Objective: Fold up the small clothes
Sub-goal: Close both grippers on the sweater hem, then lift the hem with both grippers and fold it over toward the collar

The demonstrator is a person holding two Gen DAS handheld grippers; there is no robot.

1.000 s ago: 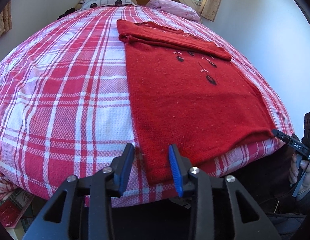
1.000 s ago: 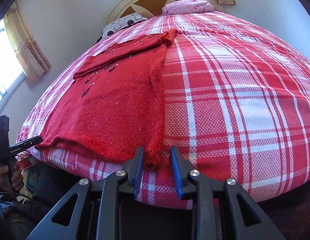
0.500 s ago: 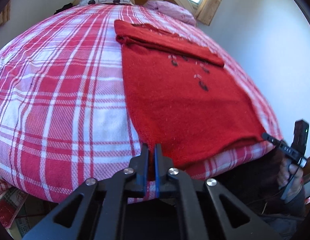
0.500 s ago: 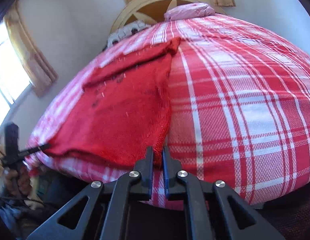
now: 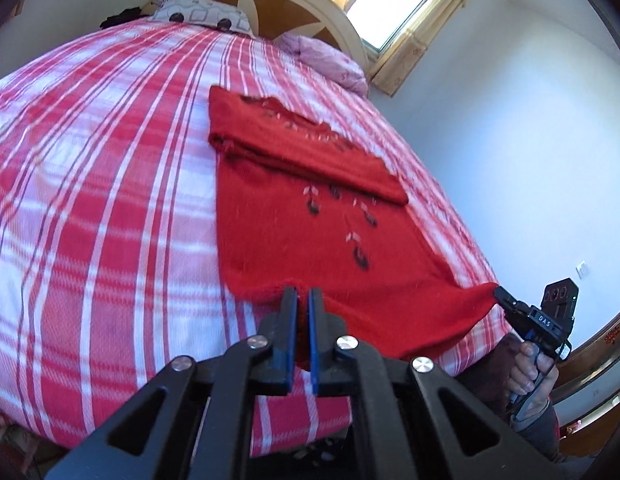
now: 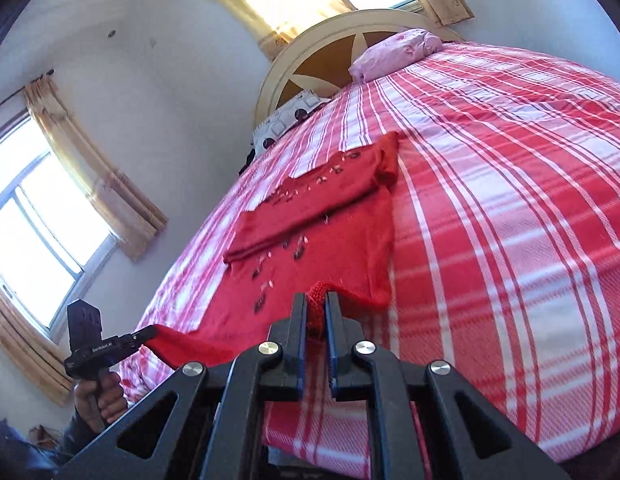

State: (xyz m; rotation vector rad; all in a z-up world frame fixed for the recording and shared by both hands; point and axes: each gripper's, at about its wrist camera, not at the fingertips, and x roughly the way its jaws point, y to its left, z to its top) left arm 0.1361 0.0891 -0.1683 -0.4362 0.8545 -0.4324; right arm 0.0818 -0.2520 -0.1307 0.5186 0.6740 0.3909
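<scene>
Tools (image 5: 303, 294) now clamped on sweater hem (image 5: 390, 308)

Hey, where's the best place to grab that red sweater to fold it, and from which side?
Grip the red sweater by its two bottom hem corners, from the foot of the bed. That hem lies nearest, and the sleeves are already folded across at the far end.

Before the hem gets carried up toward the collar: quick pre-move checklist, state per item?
1. Left gripper shut on a hem corner of the red sweater: ok.
2. Right gripper shut on the other hem corner: ok.
3. Hem lifted off the plaid bedspread: ok at both corners, sagging between.
4. Sleeves folded across the chest: ok.
5. Landing zone near the collar free of other things: ok.
6. Grip takes both knit layers: cannot tell.
</scene>
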